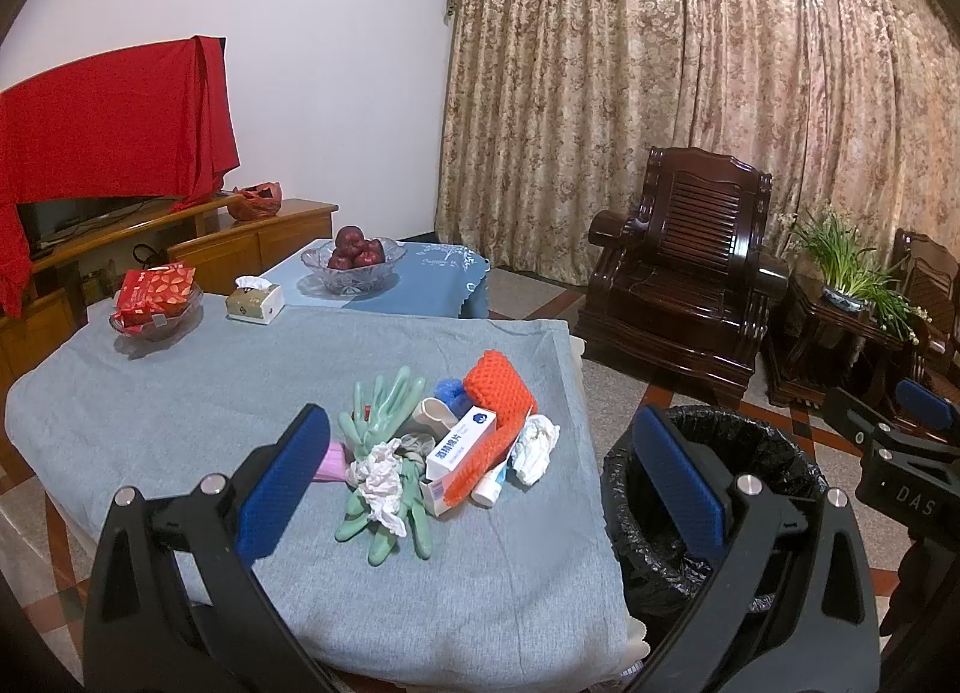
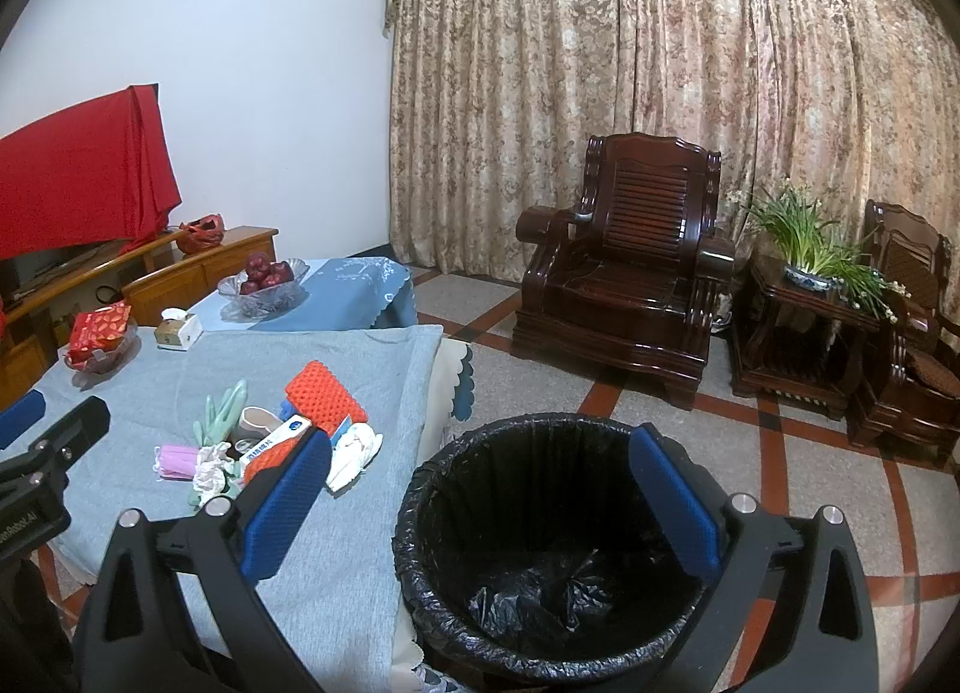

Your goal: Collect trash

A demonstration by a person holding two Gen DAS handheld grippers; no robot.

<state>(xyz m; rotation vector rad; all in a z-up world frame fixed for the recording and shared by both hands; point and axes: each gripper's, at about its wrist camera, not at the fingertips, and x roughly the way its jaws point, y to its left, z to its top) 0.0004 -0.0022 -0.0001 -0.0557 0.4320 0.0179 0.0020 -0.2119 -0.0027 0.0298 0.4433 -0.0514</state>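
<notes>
A heap of trash lies on the grey tablecloth (image 1: 180, 393): green rubber gloves (image 1: 384, 423), crumpled tissue (image 1: 381, 480), an orange foam net (image 1: 498, 393), a white and blue box (image 1: 459, 441), a white wad (image 1: 534, 447), a pink item (image 1: 333, 459) and a small white tube (image 1: 489, 489). My left gripper (image 1: 480, 483) hangs open above the heap's near side. My right gripper (image 2: 480, 501) is open over the black-lined bin (image 2: 540, 543), which stands on the floor at the table's right edge. The heap (image 2: 288, 441) is also in the right wrist view.
Farther back on the table stand a tissue box (image 1: 255, 303), a glass dish holding a red packet (image 1: 156, 300) and a glass bowl of red apples (image 1: 354, 261). A dark wooden armchair (image 2: 624, 273), a side table with a plant (image 2: 804, 273) and a wooden cabinet (image 1: 180, 237) surround it.
</notes>
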